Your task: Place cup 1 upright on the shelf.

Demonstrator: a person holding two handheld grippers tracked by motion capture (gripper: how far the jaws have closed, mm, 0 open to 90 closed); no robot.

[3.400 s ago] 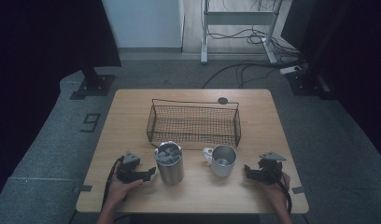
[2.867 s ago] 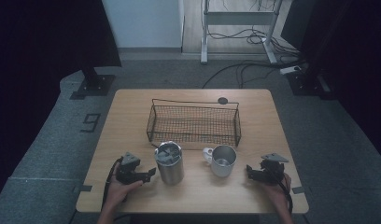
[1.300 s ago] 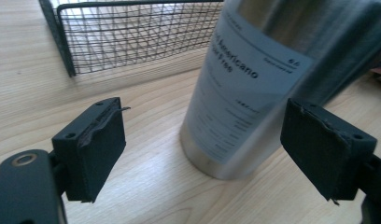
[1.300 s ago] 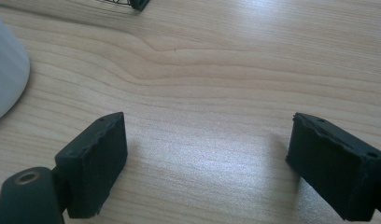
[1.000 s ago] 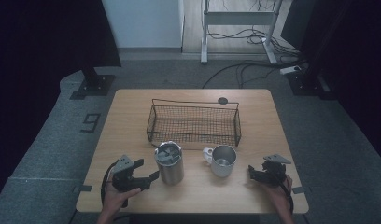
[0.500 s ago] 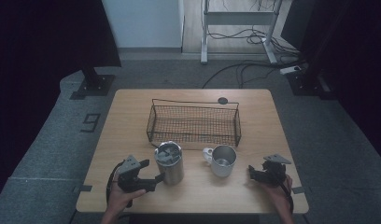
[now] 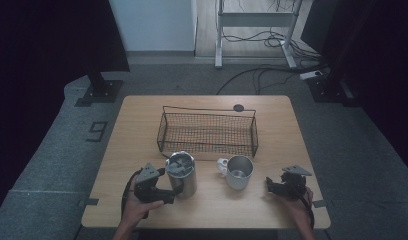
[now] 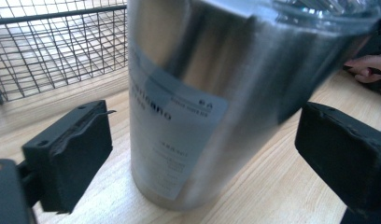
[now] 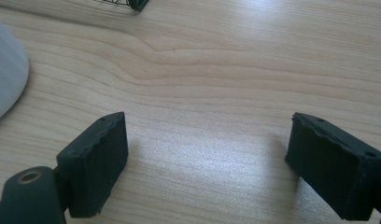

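Black foam-padded jaws of the left gripper (image 8: 198,168) have just been opening and now stand released either side of the tall brushed-steel tumbler (image 8: 235,93), pads clear, seemingly readying a grasp. It stands on the wooden counter (image 7: 142,130) before the wire basket (image 7: 207,131); blur hides its label. The right gripper (image 9: 207,163) rests spread, empty.

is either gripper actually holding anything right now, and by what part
Nothing is held. The left gripper has just opened; its jaws straddle the steel tumbler without touching. The right gripper is open over bare table.
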